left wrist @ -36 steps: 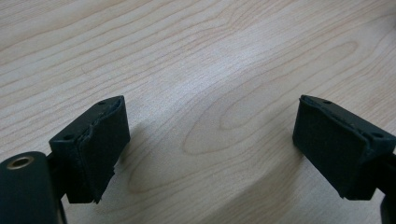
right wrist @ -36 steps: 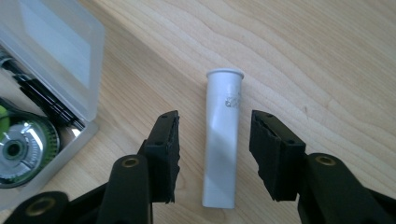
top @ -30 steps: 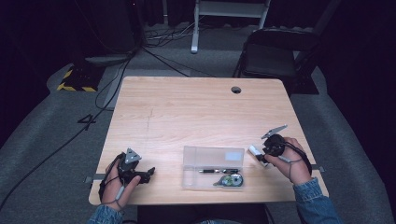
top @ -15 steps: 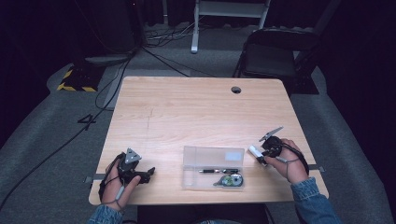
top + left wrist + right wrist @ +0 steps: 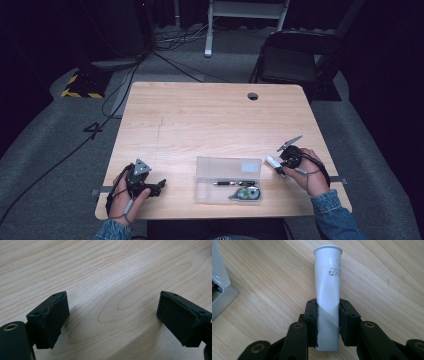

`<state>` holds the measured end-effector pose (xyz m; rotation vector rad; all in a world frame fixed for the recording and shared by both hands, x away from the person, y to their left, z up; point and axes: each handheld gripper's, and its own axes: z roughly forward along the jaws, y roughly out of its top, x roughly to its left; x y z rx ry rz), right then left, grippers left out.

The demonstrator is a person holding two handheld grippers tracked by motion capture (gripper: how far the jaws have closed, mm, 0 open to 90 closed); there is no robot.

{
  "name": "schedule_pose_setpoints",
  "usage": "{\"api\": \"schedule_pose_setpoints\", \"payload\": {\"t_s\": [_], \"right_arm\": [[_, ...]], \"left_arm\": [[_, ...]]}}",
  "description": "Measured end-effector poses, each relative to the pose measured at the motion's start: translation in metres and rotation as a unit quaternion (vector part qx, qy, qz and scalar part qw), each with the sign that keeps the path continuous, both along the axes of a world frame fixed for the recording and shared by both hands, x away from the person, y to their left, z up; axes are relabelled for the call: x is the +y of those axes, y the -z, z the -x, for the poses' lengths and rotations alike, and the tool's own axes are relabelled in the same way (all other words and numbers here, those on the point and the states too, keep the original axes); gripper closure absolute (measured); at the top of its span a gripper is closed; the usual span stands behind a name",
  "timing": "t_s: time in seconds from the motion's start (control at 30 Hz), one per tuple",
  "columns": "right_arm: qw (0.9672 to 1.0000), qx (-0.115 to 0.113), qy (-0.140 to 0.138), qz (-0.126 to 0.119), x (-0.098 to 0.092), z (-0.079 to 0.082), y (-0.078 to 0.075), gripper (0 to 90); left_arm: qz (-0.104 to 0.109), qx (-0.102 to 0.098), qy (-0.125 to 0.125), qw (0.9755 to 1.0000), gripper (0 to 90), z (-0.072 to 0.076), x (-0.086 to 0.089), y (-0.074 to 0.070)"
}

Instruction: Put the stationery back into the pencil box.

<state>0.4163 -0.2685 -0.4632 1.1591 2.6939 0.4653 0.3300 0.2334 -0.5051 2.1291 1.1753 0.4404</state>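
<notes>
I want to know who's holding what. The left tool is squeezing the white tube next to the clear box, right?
Not quite: it's the right tool squeezing the white tube next to the clear box, as the right gripper view shows. Its jaws have just been closing on it. The left tool is open.

A light wooden table (image 5: 210, 120) stands on grey carpet. A clear plastic box (image 5: 229, 178) sits near the middle of the table's near edge, holding a black pen (image 5: 235, 183) and a round tape dispenser (image 5: 246, 193) lying side by side. A small round cable hole (image 5: 252, 96) is set close to the far edge, toward the far right corner. Beyond that corner stands a dark folding chair (image 5: 295, 57). Black cables (image 5: 115, 95) trail across the floor past the table's left edge.
</notes>
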Motion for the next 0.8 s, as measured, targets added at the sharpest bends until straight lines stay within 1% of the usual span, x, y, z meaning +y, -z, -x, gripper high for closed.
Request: {"api": "schedule_pose_setpoints", "payload": {"t_s": [0.13,0.2,0.37,0.47,0.7,0.8], "right_arm": [[0.9999,-0.004,0.004,-0.011,0.0,0.001,-0.006,71.3],[0.9999,-0.011,-0.001,-0.008,0.0,0.002,-0.011,71.3],[0.9992,-0.034,-0.012,-0.016,0.004,0.007,-0.025,71.3],[0.9982,-0.051,-0.022,-0.024,0.008,0.012,-0.037,71.3],[0.9959,-0.075,-0.041,-0.028,0.017,0.022,-0.054,71.3],[0.9945,-0.085,-0.054,-0.03,0.022,0.028,-0.061,71.3]], "left_arm": [[0.0,0.0,-0.001,1.0,11.2,0.0,0.0,0.0],[0.0,0.0,-0.001,1.0,11.2,0.0,0.0,0.0],[0.002,0.001,-0.001,1.0,11.2,0.0,0.0,0.0],[0.0,0.0,0.0,1.0,11.2,0.0,0.0,0.0],[0.0,0.001,0.001,1.0,11.2,0.0,0.0,0.0],[0.0,0.001,0.001,1.0,11.2,0.0,0.0,0.0]]}}
